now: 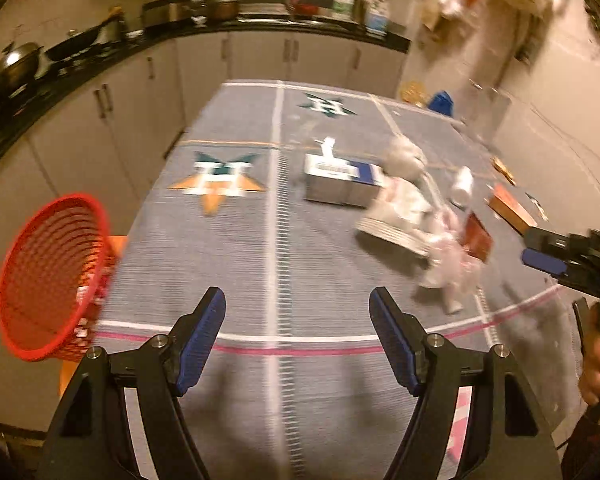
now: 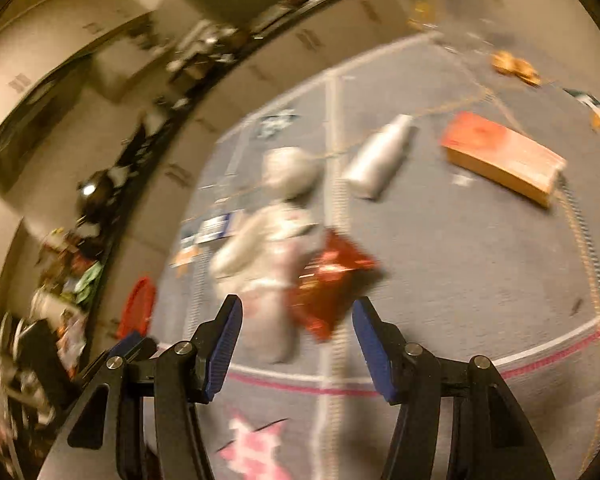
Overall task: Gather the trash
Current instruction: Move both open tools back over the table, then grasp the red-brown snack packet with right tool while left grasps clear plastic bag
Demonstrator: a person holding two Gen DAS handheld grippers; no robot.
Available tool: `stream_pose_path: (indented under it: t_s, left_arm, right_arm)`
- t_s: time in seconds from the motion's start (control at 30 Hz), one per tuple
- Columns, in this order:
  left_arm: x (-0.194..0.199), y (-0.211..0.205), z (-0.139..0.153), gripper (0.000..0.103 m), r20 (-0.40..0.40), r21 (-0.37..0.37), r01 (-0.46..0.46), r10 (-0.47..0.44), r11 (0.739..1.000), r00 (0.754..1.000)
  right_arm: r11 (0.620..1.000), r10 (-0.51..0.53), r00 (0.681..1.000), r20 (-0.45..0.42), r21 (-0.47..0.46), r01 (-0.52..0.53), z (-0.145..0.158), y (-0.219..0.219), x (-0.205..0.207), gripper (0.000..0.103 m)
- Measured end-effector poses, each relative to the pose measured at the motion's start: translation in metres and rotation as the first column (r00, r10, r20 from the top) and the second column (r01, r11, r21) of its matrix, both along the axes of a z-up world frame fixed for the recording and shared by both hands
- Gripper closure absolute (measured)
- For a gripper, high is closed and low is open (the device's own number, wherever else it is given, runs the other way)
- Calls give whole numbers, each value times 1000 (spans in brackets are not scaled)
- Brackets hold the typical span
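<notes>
No label is sharp enough to read. Left gripper (image 1: 297,312) and right gripper (image 2: 296,322) gape wide, empty; red wrapper (image 2: 332,280) just ahead of the right jaws.

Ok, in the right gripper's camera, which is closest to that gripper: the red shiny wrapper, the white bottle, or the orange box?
1. Red shiny wrapper, just ahead of the right gripper.
2. White bottle, lying farther back, middle.
3. Orange box, farthest, off to the right.
</notes>
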State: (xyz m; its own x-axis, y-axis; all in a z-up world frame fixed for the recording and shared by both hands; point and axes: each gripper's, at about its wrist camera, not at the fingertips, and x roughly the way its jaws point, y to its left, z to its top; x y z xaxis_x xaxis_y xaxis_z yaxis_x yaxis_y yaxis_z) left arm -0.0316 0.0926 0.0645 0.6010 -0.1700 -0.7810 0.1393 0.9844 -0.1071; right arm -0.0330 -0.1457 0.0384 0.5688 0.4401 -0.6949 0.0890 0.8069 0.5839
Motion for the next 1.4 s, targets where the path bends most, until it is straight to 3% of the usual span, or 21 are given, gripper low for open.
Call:
stream_pose_path:
  t_s: [0.13, 0.3, 0.4, 0.47, 0.63, 0.73, 0.77, 0.87, 1.13, 1.3, 1.37, 1.4]
  left_arm:
    - [4, -22, -1, 30, -6, 7, 40, -40, 999, 999]
    - [7, -26, -3, 30, -13, 17, 52, -52, 998, 999]
    - [9, -23, -7, 30, -19, 26, 47, -47, 999, 999]
    - [11, -18, -9, 30, -24, 25, 42, -41, 999, 999]
    - [14, -10, -10, 26, -39, -14, 50, -50, 999, 998]
    - [14, -9, -10, 25, -38, -22, 48, -49, 999, 998]
    - [15, -9, -10, 25, -44, -27, 52, -53, 998, 998]
    - [18, -15, -12, 25, -54, -37, 74, -76, 997, 996]
    - [27, -48, -28, 24, -83, -3, 147, -147, 989, 986]
    - [29, -72, -38, 25, -81, 69, 172, -166, 983, 983]
    - [28, -78, -42, 40, -78, 80, 178, -172, 981, 982]
    - [27, -80, -44, 55, -87, 79, 184, -177, 980, 980]
  right_arm:
    - [1000, -8, 998, -58, 6, 8, -16, 0, 19, 41]
    - [997, 4, 995, -96, -82, -12, -27, 16, 48, 43]
    - [993, 29, 994, -101, -113, -41, -30, 25, 62, 53]
    - [988, 74, 992, -99, -130, -86, -29, 34, 65, 66]
    - [964, 220, 973, -75, -139, -229, -28, 69, 59, 67]
    - [940, 336, 941, -44, -41, -338, -29, 82, 48, 68]
    - [935, 349, 937, -26, -51, -350, -26, 83, 42, 68]
    - [944, 314, 949, 24, -114, -310, -13, 74, 26, 68]
    - [977, 211, 972, 102, -62, -205, 7, 38, -4, 68]
    - [983, 184, 977, 107, -29, -182, 6, 21, -12, 68]
    - [984, 178, 978, 104, -24, -177, 4, 20, -15, 68]
    - [984, 177, 979, 101, -18, -176, 3, 18, -16, 68]
